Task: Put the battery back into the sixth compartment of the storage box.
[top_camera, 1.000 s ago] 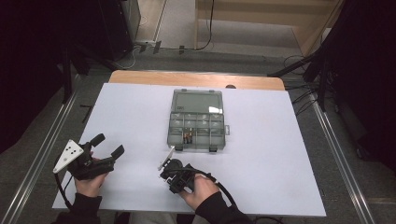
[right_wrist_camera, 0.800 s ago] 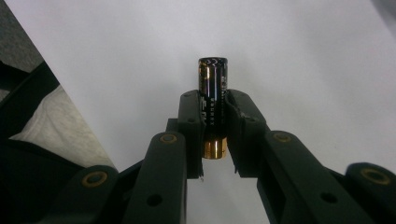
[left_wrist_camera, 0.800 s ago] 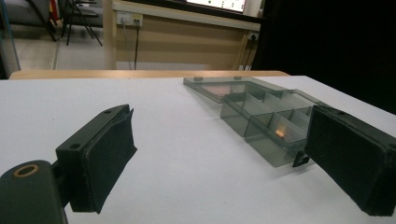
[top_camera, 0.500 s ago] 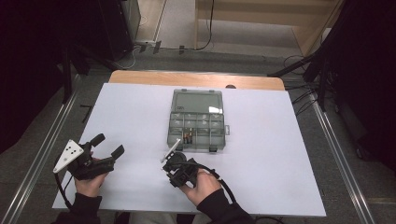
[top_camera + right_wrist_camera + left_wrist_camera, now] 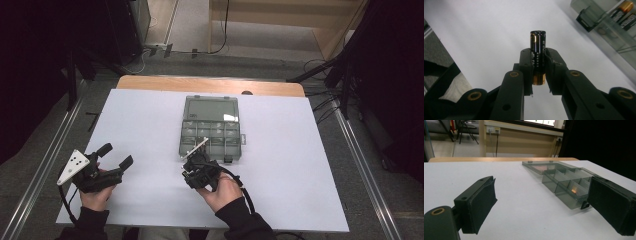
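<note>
A clear grey compartment box [image 5: 212, 127] lies open in the middle of the white table [image 5: 280, 165], lid flat behind it. My right gripper [image 5: 191, 172] hovers just in front of the box's near left corner. In the right gripper view it [image 5: 538, 53] is shut on a black and copper battery [image 5: 537, 57] that stands up between the pads. More batteries [image 5: 624, 12] lie in a compartment of the box [image 5: 614, 27]. My left gripper [image 5: 116, 155] rests at the near left of the table, open and holding nothing [image 5: 541, 195], pointing towards the box [image 5: 566, 187].
The table's wooden far edge [image 5: 210, 84] runs behind the box. Metal rails [image 5: 45, 165] line both sides of the table, and cables lie on the floor beyond. White table surface stretches to the right of the box.
My right gripper has lifted and moved forward towards the box with the battery still held. The left gripper has stayed where it was.
</note>
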